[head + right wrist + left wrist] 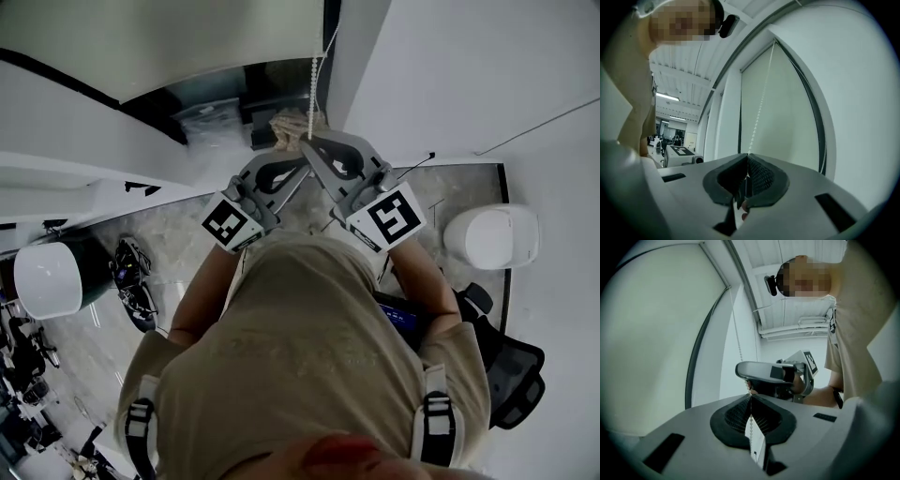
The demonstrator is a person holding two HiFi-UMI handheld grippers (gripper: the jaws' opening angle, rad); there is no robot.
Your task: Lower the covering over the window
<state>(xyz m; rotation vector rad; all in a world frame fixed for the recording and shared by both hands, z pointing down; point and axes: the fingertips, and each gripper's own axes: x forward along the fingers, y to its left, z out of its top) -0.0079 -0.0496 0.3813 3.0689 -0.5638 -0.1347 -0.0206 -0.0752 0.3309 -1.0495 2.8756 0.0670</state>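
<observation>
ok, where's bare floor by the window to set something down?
Bare tile between the right gripper and the white rounded object; more left of the left gripper. Crowded under the window: bin, bag, both jaws shut on the bead chain.

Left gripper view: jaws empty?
No, the left gripper is shut on the bead chain, which runs down between its jaws.

Office: black swivel chair (pixel 514 375), ceiling strip lights (pixel 667 97).
</observation>
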